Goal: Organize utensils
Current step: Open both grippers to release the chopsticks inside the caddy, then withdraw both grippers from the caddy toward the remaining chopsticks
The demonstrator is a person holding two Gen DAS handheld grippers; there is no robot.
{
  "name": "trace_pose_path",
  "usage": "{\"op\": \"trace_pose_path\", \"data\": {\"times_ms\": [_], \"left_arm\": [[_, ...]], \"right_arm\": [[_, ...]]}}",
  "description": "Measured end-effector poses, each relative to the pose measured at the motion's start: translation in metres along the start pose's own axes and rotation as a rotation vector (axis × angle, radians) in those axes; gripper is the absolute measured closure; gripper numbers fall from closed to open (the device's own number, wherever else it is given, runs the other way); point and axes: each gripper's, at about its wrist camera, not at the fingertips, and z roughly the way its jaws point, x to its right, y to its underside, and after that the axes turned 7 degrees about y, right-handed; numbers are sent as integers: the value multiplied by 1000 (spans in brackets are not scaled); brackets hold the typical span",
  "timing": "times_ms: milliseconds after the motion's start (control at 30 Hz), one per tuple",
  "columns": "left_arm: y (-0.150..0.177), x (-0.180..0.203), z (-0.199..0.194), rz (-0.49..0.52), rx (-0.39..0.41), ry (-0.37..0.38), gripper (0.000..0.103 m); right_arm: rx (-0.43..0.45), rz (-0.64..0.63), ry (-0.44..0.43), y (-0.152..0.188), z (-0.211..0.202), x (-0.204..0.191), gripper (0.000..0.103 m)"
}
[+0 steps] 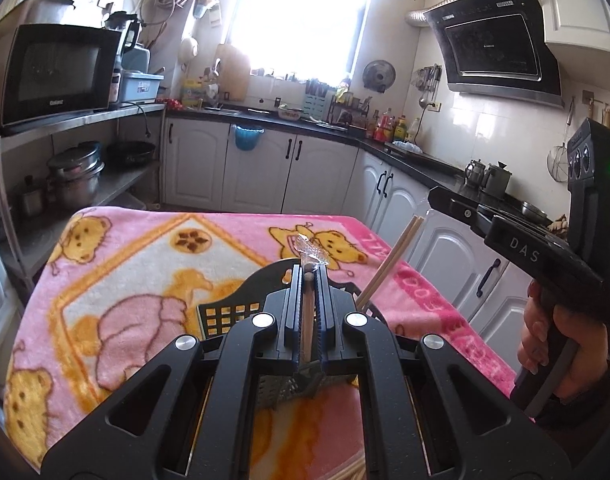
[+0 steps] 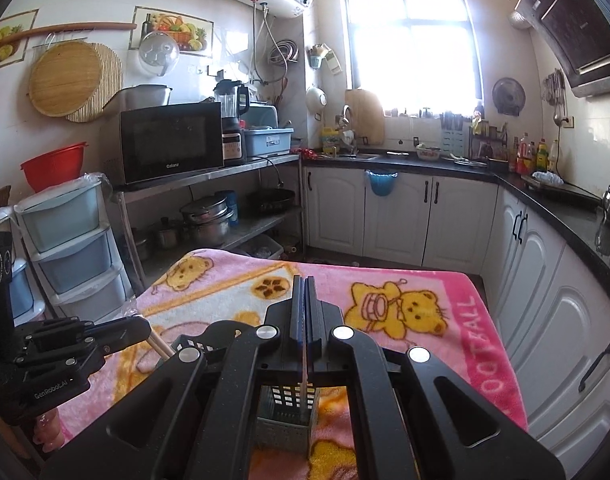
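Note:
My left gripper [image 1: 308, 276] is shut on a wooden stick with a clear plastic wrap at its top [image 1: 307, 320], held upright over a black slotted utensil basket [image 1: 229, 312]. My right gripper [image 2: 303, 284] is shut on thin wooden chopsticks [image 2: 303, 364] that reach down into a grey slotted holder [image 2: 285, 416]. The same chopsticks [image 1: 389, 264] show in the left wrist view, slanting up to the right gripper [image 1: 465, 210]. The left gripper [image 2: 117, 332] shows at the left of the right wrist view.
The basket and holder stand on a table under a pink bear-print blanket [image 1: 125, 264]. White cabinets and a dark counter [image 2: 545, 200] run along the back and right. A steel shelf with a microwave [image 2: 171, 142] and pots stands at the left.

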Motion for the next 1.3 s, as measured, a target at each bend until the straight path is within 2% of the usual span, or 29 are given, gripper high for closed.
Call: {"op": "trace_pose_path", "data": {"times_ms": [167,200,267,300,333,400,533,633,700,833,900,1033,1300], "left_arm": [[5,-1,1,-2,-6,-20,100],[6,-1,2,-4,-8,-28,99],[9,-3,3,-11,-15,-29,98],[10,-3,2,-15,-15,-31,93],[11,-4,2,-18,-14,-36,89],[13,-4,-2,-25,-7,-43,75],[13,-5,-11,-28,14,-66,65],[12,-3,-18,-20,27,-73,54],[12,0,-25,-9,47,-82,41],[11,4,-34,1,65,-88,28],[12,7,-38,12,74,-97,13],[14,9,-46,11,82,-100,10],[18,13,-67,2,123,-107,10]], "right_arm": [[-14,14,-3,7,0,4,101],[-18,10,-4,8,-1,3,98],[-27,-3,-3,13,-1,-1,84],[-27,-7,5,15,-2,-2,73],[-25,-12,4,16,-3,-3,72],[-26,-15,4,18,-5,-4,71],[-20,-17,6,21,-12,-4,57],[-6,-31,26,23,-19,-4,51],[-9,-26,30,24,-22,-2,49],[-7,-12,41,27,-32,4,44],[-5,-8,43,28,-37,6,42],[5,-4,55,30,-48,9,37],[14,-2,47,38,-69,10,32]]}}
